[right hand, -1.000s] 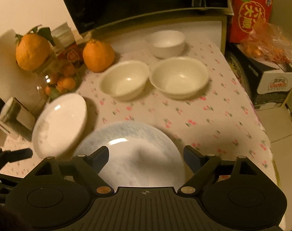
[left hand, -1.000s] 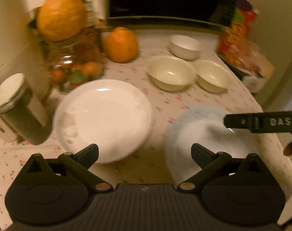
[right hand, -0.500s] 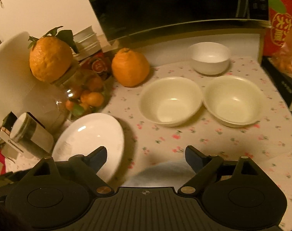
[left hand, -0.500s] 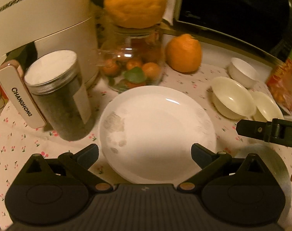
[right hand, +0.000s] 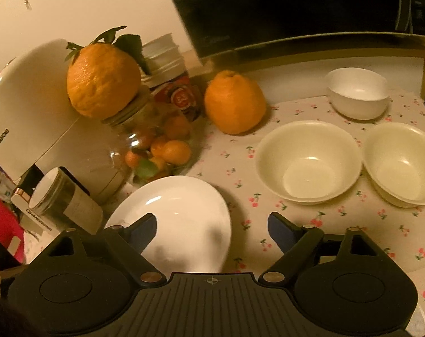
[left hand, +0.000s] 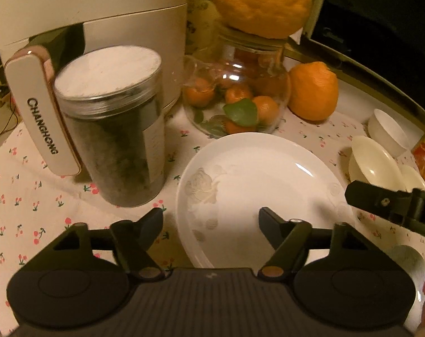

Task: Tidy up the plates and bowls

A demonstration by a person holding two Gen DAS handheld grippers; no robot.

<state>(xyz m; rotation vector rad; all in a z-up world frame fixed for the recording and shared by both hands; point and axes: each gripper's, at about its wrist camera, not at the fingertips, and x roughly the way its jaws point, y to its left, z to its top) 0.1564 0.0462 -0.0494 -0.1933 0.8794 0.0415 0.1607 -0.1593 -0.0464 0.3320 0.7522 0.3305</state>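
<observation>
A white plate (left hand: 257, 193) lies on the flowered tablecloth; it also shows in the right wrist view (right hand: 181, 213). My left gripper (left hand: 211, 223) is open just above its near rim, left finger outside the rim, right finger over the plate. My right gripper (right hand: 212, 229) is open and empty above the plate's right edge; one of its fingers (left hand: 380, 202) shows in the left wrist view. Two cream bowls (right hand: 307, 160) (right hand: 400, 163) and a small white bowl (right hand: 356, 92) stand behind. A sliver of the blue-grey plate (left hand: 408, 255) shows at the right.
A lidded dark canister (left hand: 114, 129), a white Changhong appliance (left hand: 72, 14), a glass jar of small oranges (left hand: 237, 98) with a big orange on top (left hand: 262, 0), and a loose orange (left hand: 313, 92) crowd the left and back. A black microwave (right hand: 296, 8) stands behind.
Both grippers have moved left, from the blue-grey plate to the white plate. The left gripper has swung toward the canister and come closer to the plate. Both stay open.
</observation>
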